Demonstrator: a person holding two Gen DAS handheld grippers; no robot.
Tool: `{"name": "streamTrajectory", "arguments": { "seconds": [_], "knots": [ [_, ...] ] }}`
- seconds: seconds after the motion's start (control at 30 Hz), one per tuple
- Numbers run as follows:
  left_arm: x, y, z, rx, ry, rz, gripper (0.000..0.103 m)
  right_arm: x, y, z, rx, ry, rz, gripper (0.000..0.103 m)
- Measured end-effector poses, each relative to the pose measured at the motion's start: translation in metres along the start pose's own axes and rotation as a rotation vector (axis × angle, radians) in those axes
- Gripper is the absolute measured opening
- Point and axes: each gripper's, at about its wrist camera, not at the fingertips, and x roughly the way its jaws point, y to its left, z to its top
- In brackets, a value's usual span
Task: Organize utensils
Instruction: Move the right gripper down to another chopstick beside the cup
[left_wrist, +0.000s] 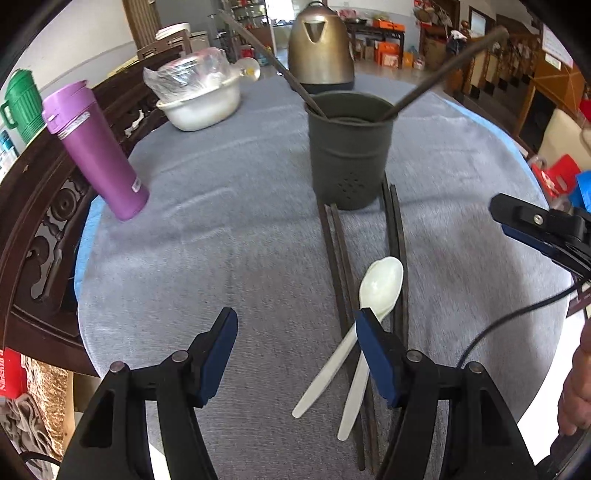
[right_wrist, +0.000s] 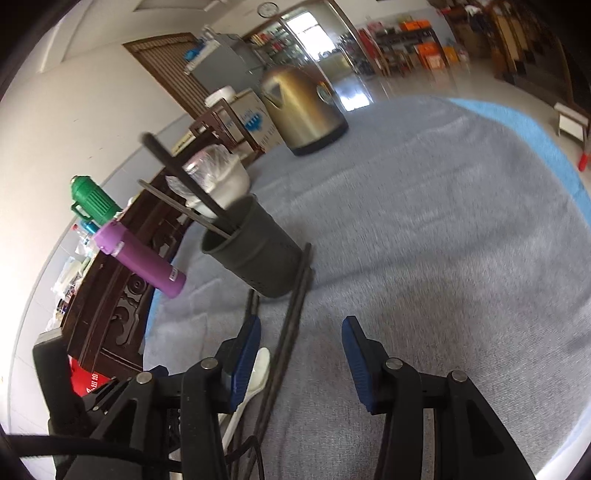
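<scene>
A round table (left_wrist: 221, 229) under a grey cloth fills both views, its carved dark wooden edge at nine o'clock in the left wrist view. At twelve o'clock on it stands a bronze kettle (left_wrist: 320, 51), and at eleven o'clock a white bowl (left_wrist: 201, 103) covered with clear plastic. A purple flask (left_wrist: 96, 147) stands at ten o'clock near the table's rim. Near the middle, just below the kettle, a dark grey utensil holder (left_wrist: 349, 147) stands upright with two dark chopsticks (left_wrist: 280, 66) leaning out of it, one toward eleven o'clock and one toward one o'clock. From the holder's foot two pairs of loose dark chopsticks (left_wrist: 338, 254) lie on the cloth, running toward six o'clock. Two white plastic spoons (left_wrist: 380, 284) lie across and between these pairs, bowls toward twelve o'clock, one partly hidden behind a finger of the gripper. The left gripper (left_wrist: 295, 332) hangs at six o'clock with its jaws spread wide and nothing between them, its right pad over the spoons. The right gripper (right_wrist: 301, 347), seen at three o'clock from the left wrist, also has its jaws released and bare, just right of the chopsticks.
</scene>
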Motion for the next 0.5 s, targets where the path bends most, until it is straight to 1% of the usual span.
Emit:
{"name": "streamTrajectory", "arguments": {
  "seconds": [0.3, 0.5],
  "knots": [
    [0.016, -0.022, -0.002, 0.082, 0.068, -0.041, 0.068, 0.02, -0.011, 0.002, 0.032, 0.033, -0.013, 0.05],
    [0.022, -0.031, 0.0, 0.115, 0.08, -0.052, 0.068, 0.029, -0.019, 0.005, 0.052, 0.048, -0.018, 0.05]
  ]
}}
